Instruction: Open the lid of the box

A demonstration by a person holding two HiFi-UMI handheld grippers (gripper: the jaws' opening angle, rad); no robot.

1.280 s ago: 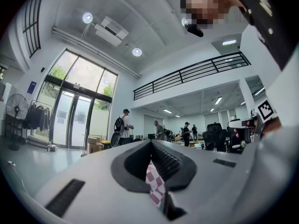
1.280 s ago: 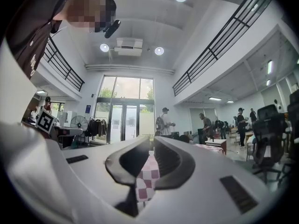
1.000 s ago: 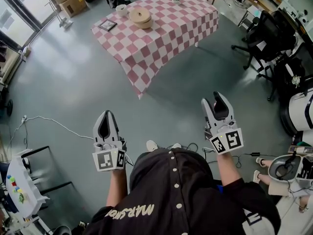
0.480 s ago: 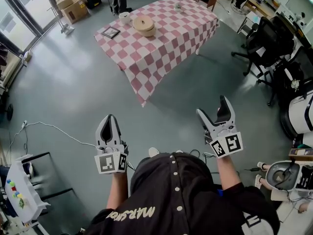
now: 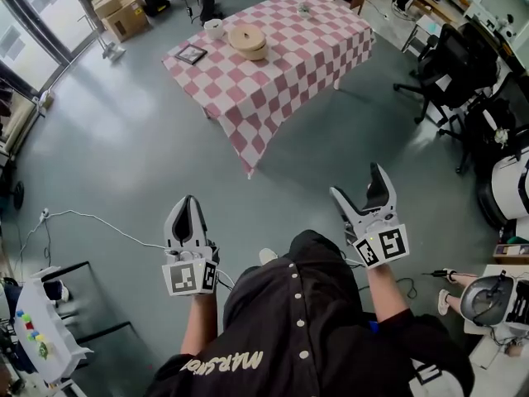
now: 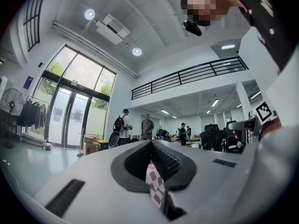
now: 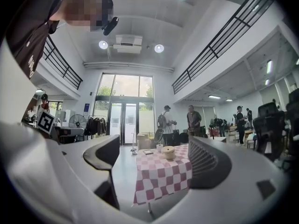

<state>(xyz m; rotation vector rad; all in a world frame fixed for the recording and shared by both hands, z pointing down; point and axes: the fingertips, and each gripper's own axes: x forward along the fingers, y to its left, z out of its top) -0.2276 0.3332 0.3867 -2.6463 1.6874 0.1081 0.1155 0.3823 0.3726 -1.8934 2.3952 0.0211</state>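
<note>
Round, squat, pale-tan box (image 5: 247, 40) with a flat lid of the same colour seated on top, closed. It stands upright on the pink-and-white checked tablecloth (image 5: 285, 77), towards the table's far end, near a white cup (image 5: 213, 29).

I could read no label anywhere; the pale lettering (image 5: 219, 360) on my black shirt (image 5: 314, 321) sat upside down, illegible.

The right gripper (image 7: 153, 148) had just opened its fingers (image 7: 208, 164) wide, nothing between them; beyond stood the checkered bench (image 7: 161, 178) bearing a round box (image 7: 168, 152).
</note>
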